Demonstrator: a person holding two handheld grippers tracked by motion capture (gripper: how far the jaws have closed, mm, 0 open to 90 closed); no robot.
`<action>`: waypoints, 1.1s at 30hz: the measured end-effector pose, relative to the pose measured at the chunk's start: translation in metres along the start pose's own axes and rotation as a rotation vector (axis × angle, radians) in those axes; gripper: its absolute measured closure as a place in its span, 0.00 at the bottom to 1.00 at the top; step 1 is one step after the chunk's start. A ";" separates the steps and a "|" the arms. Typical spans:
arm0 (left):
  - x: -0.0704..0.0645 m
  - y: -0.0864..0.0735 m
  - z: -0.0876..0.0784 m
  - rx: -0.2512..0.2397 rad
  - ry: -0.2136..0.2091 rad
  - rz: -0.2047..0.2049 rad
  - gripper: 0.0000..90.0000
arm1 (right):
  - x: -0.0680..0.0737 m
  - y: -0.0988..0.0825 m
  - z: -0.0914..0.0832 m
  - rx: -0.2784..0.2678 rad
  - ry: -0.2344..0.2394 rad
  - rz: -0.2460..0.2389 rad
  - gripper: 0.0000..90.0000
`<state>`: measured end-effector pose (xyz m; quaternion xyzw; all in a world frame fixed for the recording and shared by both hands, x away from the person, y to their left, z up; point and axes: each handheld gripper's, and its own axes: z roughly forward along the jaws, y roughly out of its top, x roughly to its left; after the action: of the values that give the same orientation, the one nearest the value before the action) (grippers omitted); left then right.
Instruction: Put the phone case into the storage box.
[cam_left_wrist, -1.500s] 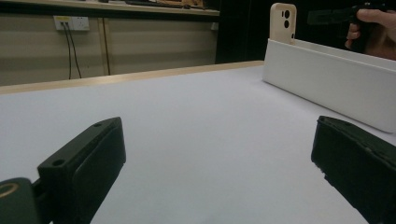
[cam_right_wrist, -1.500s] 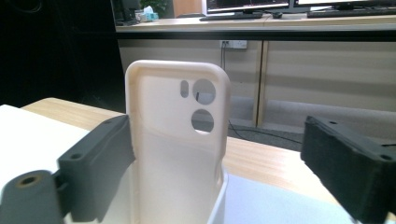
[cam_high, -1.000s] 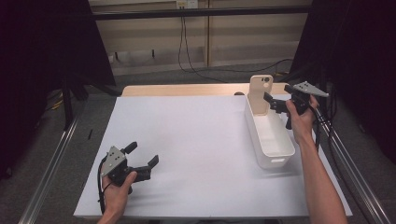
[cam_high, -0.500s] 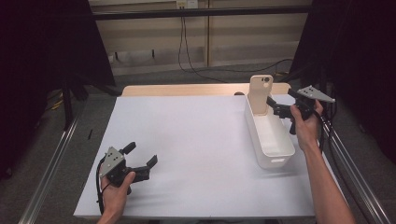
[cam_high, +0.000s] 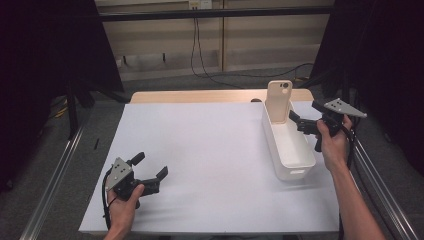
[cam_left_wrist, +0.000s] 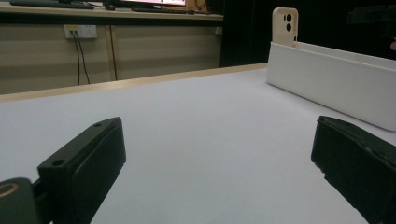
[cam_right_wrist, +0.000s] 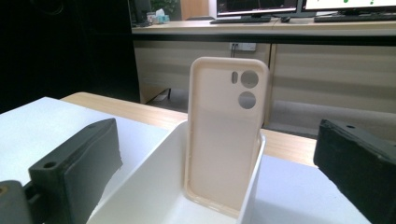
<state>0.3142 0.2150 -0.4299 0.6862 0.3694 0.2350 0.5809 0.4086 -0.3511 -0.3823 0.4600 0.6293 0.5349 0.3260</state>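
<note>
A beige phone case (cam_high: 278, 97) stands upright against the far end wall of a long white bin (cam_high: 292, 167) on the right of the table. My right gripper (cam_high: 297, 122) is open and empty above the bin's right rim, a short way in front of the case. In the right gripper view the case (cam_right_wrist: 226, 135) stands between the spread jaws but apart from them, with its camera holes at the top. My left gripper (cam_high: 151, 165) rests open and empty near the front left of the white table (cam_high: 210, 145). The left gripper view shows the bin (cam_left_wrist: 336, 81) and the case (cam_left_wrist: 285, 25) far off.
A bare wooden strip (cam_high: 200, 96) runs along the table's far edge. Metal rails (cam_high: 55, 175) flank both sides, and cables (cam_high: 200, 55) hang by the back wall. Inside, the bin shows nothing besides the case.
My right gripper has drawn back from the phone case toward the person, still open. The case stays upright in the bin. The left gripper has barely moved.
</note>
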 end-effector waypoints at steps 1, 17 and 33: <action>0.000 0.000 -0.001 0.000 0.001 0.003 0.03 | 0.000 0.000 -0.002 0.000 0.003 0.002 0.00; 0.000 0.000 -0.008 -0.012 0.015 -0.012 0.04 | 0.010 -0.002 -0.037 -0.076 0.005 -0.006 0.01; 0.002 0.001 -0.017 -0.023 0.043 -0.006 0.04 | 0.021 -0.019 -0.061 -0.053 -0.013 -0.006 0.01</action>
<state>0.3030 0.2271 -0.4256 0.6730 0.3813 0.2521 0.5815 0.3412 -0.3546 -0.3864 0.4528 0.6141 0.5476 0.3436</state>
